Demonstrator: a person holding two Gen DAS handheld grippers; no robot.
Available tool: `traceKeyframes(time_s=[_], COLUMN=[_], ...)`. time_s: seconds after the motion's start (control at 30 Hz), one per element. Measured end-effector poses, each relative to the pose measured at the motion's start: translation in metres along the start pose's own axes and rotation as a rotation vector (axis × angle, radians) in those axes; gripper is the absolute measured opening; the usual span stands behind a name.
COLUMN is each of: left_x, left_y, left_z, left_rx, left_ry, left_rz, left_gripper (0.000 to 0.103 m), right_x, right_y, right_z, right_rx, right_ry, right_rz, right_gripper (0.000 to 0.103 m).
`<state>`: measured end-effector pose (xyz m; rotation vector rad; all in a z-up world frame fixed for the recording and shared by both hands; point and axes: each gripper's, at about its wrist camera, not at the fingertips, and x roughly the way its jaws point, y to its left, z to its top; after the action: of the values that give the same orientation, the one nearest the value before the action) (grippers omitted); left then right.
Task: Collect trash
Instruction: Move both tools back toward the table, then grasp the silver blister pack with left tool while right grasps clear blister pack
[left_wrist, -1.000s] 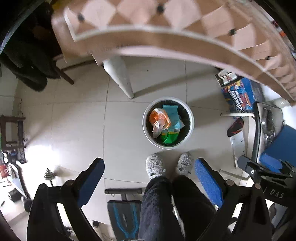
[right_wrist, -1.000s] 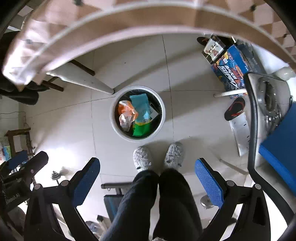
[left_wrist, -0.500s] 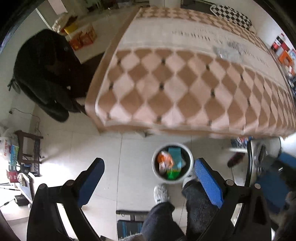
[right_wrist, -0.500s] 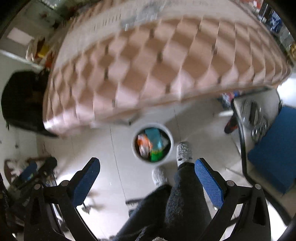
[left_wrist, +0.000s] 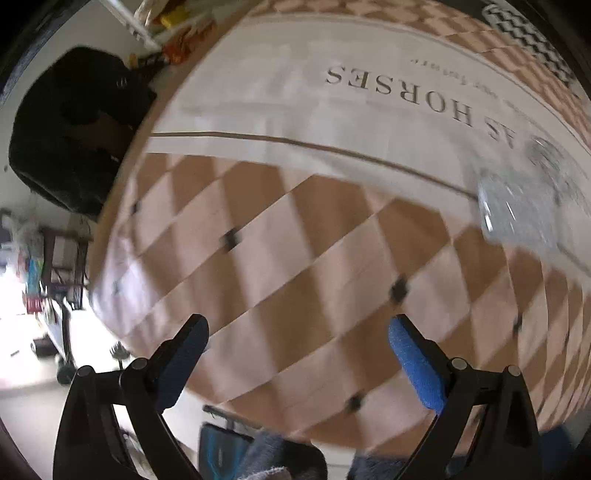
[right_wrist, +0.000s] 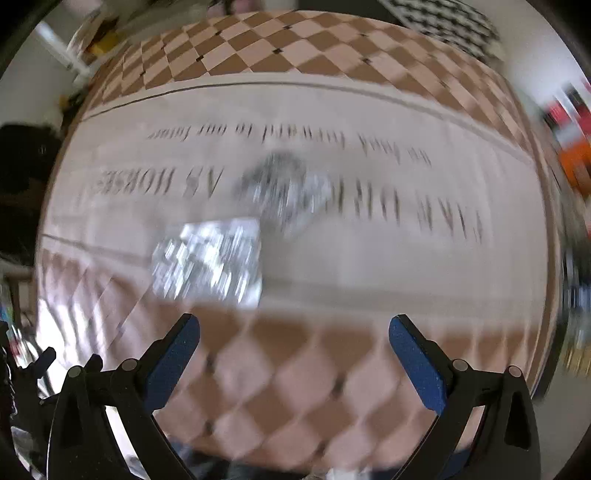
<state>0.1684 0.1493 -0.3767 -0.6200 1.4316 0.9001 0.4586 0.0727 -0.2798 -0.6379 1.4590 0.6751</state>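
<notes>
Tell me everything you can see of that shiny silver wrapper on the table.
The silver wrapper looks like crinkled foil or metallised plastic, roughly rectangular and lying flat on the pale printed band of the tablecloth, near where the brown checks begin. Motion blur hides any print. A second crumpled silvery piece lies just beyond its far right corner; whether they touch is unclear. The right tool hovers open short of it, touching nothing.

Big table under a brown-and-cream diamond cloth with a white lettered middle band, black chair off its left end, pale floor, bright glare low left.
</notes>
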Motion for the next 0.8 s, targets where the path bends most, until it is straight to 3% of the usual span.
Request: traceKeyframes(time_s=[0.2, 0.3, 0.37, 0.4, 0.5, 0.6, 0.63, 0.73, 0.8], left_x=[0.010, 0.008, 0.002, -0.002, -0.016, -0.027, -0.030, -0.035, -0.038], left_y=[-0.013, -0.020, -0.029, -0.035, -0.063, -0.101, -0.115, -0.152, -0.175], left_z=[0.031, 0.037, 0.040, 0.040, 0.041, 0.038, 0.035, 0.024, 0.023], left_rx=[-0.054, -0.026, 0.037, 0.085, 0.305, 0.580, 0.685, 0.963, 1.088], left_ry=[0.049, 0.051, 0.033, 0.014, -0.062, -0.129, -0.148, -0.169, -0.143], left_rz=[0.034, 0.047, 0.061, 0.068, 0.081, 0.095, 0.093, 0.065, 0.043], left_gripper=[0.100, 0.100, 0.100, 0.100, 0.100, 0.100, 0.100, 0.100, 0.100], right_x=[0.049, 0.059, 0.056, 0.054, 0.047, 0.038, 0.037, 0.036, 0.038], right_y=[0.009, 0.015, 0.015, 0.012, -0.019, -0.064, -0.083, -0.123, -0.147], right_z=[0.070, 0.078, 0.076, 0.075, 0.064, 0.043, 0.032, 0.006, -0.010], right_rx=[-0.157, -0.203, -0.222, -0.218, -0.123, -0.001, 0.052, 0.177, 0.248], right_ry=[0.067, 0.082, 0.064, 0.058, 0.072, 0.082, 0.095, 0.124, 0.144], right_rz=[0.001, 0.002, -0.014, -0.012, 0.029, 0.051, 0.062, 0.099, 0.102], right_gripper=[0.102, 0.077, 0.069, 0.056, 0.055, 0.054, 0.050, 0.046, 0.046])
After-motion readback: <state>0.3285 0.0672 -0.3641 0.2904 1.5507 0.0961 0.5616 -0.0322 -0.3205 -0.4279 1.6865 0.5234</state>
